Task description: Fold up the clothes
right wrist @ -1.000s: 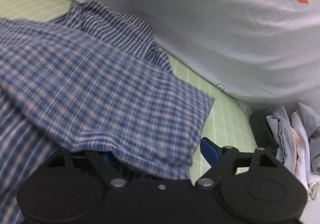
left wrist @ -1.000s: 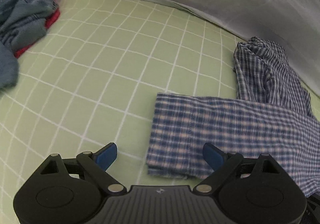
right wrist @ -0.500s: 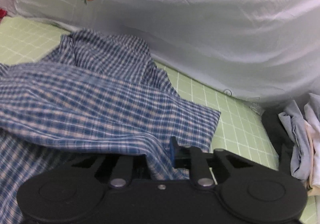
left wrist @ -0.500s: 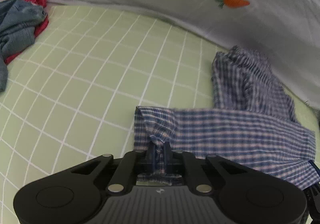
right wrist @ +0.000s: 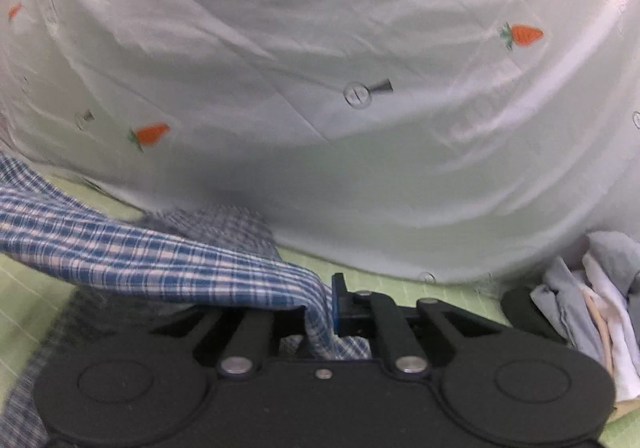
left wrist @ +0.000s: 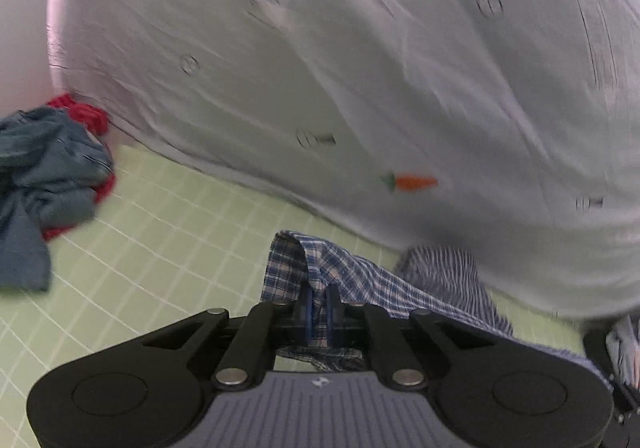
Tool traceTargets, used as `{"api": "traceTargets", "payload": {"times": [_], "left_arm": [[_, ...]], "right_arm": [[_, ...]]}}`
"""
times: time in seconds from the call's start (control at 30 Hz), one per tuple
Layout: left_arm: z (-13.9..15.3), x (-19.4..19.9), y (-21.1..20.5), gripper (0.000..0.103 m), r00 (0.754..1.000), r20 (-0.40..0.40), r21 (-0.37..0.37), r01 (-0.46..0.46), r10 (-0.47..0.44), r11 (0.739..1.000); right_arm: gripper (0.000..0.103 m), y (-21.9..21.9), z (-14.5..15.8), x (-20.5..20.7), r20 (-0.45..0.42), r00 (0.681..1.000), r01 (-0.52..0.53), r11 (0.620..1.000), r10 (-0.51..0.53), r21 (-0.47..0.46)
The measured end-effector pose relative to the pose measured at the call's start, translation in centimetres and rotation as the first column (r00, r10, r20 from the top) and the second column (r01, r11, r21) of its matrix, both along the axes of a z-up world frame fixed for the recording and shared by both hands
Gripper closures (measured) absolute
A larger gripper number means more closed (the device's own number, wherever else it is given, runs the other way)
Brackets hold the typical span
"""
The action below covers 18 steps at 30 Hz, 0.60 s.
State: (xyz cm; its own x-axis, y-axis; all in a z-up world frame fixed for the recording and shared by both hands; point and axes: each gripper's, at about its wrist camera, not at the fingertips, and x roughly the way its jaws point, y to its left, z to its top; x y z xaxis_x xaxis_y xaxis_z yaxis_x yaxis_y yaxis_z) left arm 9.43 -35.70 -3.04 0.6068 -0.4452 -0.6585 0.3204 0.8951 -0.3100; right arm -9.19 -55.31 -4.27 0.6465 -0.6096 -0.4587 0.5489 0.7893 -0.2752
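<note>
Left gripper: clamped tight on a bunched corner of the plaid shirt, blue pads pinching the cloth between them; jaws just closing down hard within the last moment, fabric caught in the middle.
Right gripper: also clenched, jaws just closing too, a fold of the same checked cloth draped over the left finger and squeezed against the blue pad.
Plaid shirt: blue and white check, stretched between both grips, held up off the green sheet at the pinched edge; far part trailing down toward the base of the white cover, sagging there in a soft heap.
Green sheet: pale green with a white grid, spread flat beneath everything.
White cover: big rumpled mass with carrot prints, filling the upper part of both views, resting on the sheet right behind the shirt.
Blue garment: crumpled pile at far left in the left wrist view, lying on top of something red, well apart from the shirt.
Pale clothes: grey and white heap at far right in the right wrist view, beside the cover's edge.
Sharpness: both views somewhat blurred.
</note>
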Motion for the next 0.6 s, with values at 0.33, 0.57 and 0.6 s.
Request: {"api": "traceTargets", "payload": {"times": [0.33, 0.57, 0.6], "left_arm": [[-4.0, 1.0, 4.9, 0.097, 0.984, -0.070, 0.136, -0.156, 0.166, 0.978], [-7.8, 1.9, 6.1, 0.097, 0.964, -0.159, 0.170, -0.187, 0.215, 0.967], [-7.9, 2.1, 6.0, 0.097, 0.963, -0.159, 0.175, -0.189, 0.218, 0.966]], "right_arm": [[0.058, 2.8, -3.5, 2.0, -0.120, 0.981, -0.131, 0.978, 0.152, 0.165], [0.046, 3.4, -5.0, -0.8, -0.188, 0.963, -0.133, 0.950, 0.191, 0.282], [0.046, 3.2, -4.9, -1.5, -0.188, 0.965, -0.121, 0.944, 0.185, 0.307]]}}
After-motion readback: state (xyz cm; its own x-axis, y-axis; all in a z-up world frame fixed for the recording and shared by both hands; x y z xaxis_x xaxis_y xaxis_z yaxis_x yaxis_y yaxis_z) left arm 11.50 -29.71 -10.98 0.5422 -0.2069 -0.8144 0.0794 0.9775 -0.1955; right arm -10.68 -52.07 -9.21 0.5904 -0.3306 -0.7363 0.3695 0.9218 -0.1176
